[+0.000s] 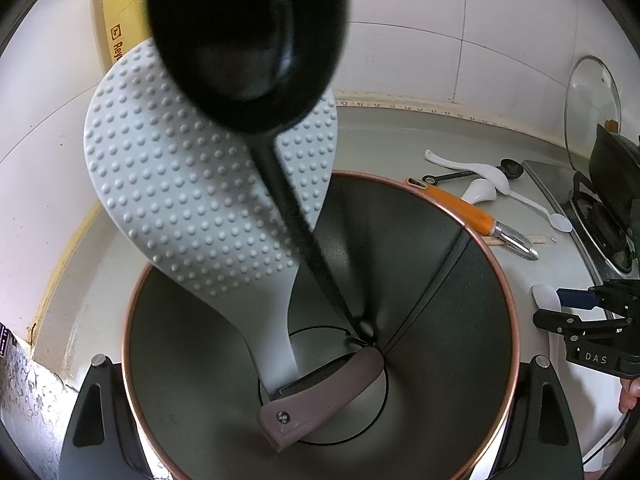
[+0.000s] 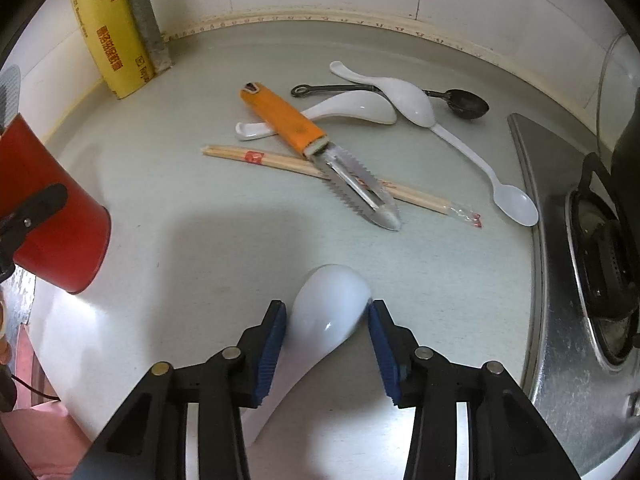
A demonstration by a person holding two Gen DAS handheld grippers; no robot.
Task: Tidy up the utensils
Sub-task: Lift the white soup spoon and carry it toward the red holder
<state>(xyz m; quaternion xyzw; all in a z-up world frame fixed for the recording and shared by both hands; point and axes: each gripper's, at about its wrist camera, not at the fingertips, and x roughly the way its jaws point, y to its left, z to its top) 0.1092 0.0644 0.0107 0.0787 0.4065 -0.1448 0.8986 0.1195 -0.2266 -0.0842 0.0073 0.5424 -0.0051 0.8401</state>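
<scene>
In the left wrist view my left gripper (image 1: 320, 364) grips a round utensil holder (image 1: 496, 264) with a copper rim; its fingers (image 1: 96, 412) stand at both sides. Inside stand a grey dotted rice paddle (image 1: 192, 184), a black ladle (image 1: 248, 40) and a grey-handled tool (image 1: 320, 396). The holder shows red from outside in the right wrist view (image 2: 60, 232). My right gripper (image 2: 327, 312) has its blue pads (image 2: 272, 352) on both sides of a white ceramic spoon (image 2: 328, 312), held just above the counter.
On the counter (image 2: 200, 260) lie an orange-handled peeler (image 2: 316, 148), chopsticks (image 2: 280, 160), two white ceramic spoons (image 2: 360, 108), a black measuring spoon (image 2: 464, 104) and a white plastic spoon (image 2: 512, 200). A gas stove (image 2: 592, 272) is at the right. A yellow wrap box (image 2: 112, 40) leans on the wall.
</scene>
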